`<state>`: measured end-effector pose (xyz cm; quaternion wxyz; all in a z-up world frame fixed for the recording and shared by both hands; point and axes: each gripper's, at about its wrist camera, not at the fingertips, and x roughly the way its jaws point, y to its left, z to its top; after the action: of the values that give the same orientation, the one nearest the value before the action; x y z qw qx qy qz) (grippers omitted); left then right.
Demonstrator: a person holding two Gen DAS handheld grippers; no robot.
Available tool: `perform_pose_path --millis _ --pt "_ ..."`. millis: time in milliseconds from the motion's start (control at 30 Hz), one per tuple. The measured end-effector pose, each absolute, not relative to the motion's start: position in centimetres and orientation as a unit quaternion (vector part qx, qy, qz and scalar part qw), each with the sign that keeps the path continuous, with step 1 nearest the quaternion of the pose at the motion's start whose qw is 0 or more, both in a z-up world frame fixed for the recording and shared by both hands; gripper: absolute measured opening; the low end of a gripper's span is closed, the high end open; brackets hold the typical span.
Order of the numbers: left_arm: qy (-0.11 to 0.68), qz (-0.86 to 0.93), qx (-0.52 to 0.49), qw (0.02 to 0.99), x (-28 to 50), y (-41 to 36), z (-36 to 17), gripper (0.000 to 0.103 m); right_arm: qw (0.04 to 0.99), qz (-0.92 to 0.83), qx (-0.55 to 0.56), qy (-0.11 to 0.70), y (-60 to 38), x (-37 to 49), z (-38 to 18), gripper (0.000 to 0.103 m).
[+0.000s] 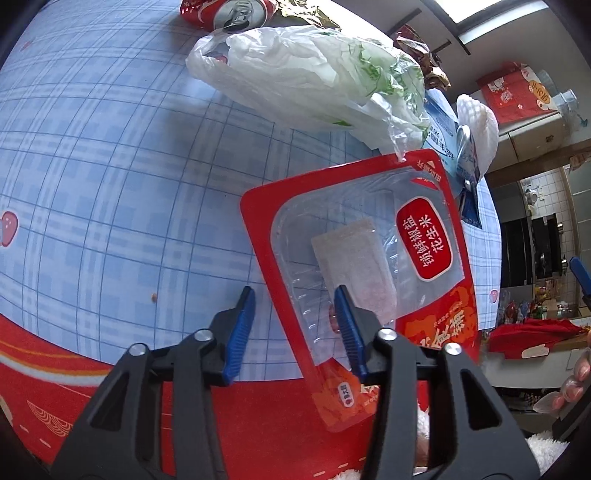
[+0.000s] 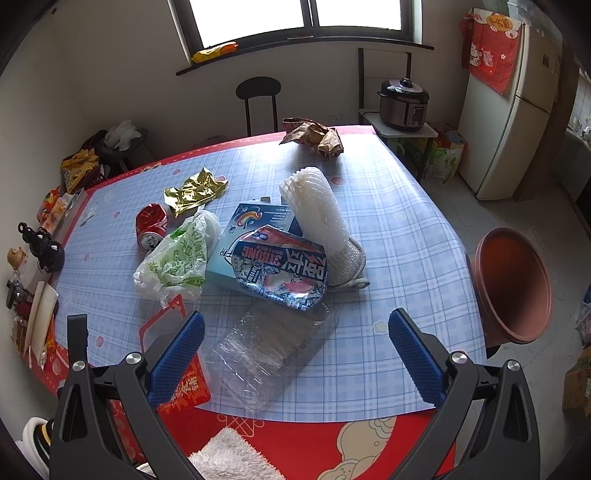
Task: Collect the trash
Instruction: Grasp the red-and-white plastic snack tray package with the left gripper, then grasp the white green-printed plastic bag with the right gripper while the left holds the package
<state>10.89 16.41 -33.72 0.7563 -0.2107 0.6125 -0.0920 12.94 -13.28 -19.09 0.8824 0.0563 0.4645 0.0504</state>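
Observation:
In the left wrist view my left gripper [image 1: 293, 295] is open, its right finger lying over the near edge of a red snack packet [image 1: 432, 325] with a clear window. The packet lies flat at the table's front edge. A white and green plastic bag [image 1: 314, 77] and a crushed red can [image 1: 229, 14] lie beyond it. In the right wrist view my right gripper [image 2: 295, 325] is open and empty above a clear plastic tray [image 2: 266, 350]. Behind the tray lie a blue and white snack bag [image 2: 284, 269], a blue box [image 2: 255, 225], a white foam net [image 2: 314, 206], the plastic bag [image 2: 177, 258] and the can [image 2: 151, 225].
Gold foil [image 2: 195, 192] and a brown paper bag [image 2: 314, 138] lie further back on the blue checked tablecloth [image 2: 388, 229]. A brown bin [image 2: 513, 284] stands off the table's right edge. Figurines and clutter [image 2: 40, 243] line the left edge. A stool, cooker and fridge stand behind.

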Motion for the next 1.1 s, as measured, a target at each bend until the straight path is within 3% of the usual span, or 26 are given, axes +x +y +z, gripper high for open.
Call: perform_pose_path --millis 33,133,733,1033,1067,1100 --pt "0.617 -0.094 -0.205 0.754 11.0 16.3 -33.8 0.019 0.882 0.05 0.053 0.465 -13.1 13.2 -19.3 0.098" --pt "0.612 -0.102 -0.208 0.756 11.0 16.7 -33.7 0.014 0.883 0.054 0.038 0.465 -12.3 14.0 -19.8 0.098" --pt "0.528 -0.004 -0.237 0.816 8.4 30.8 -28.3 0.013 0.873 0.179 0.001 0.454 1.3 24.9 -23.7 0.091" --pt "0.506 0.06 -0.253 0.822 6.0 37.1 -27.6 0.013 0.851 0.101 0.004 0.515 4.5 30.5 -29.0 0.065" --pt "0.505 0.067 -0.256 0.822 5.7 37.7 -27.7 0.013 0.848 0.093 0.004 0.522 4.6 30.5 -29.4 0.054" --pt "0.504 0.073 -0.26 0.82 5.4 38.3 -27.7 0.013 0.845 0.089 0.003 0.527 4.7 30.4 -29.6 0.036"
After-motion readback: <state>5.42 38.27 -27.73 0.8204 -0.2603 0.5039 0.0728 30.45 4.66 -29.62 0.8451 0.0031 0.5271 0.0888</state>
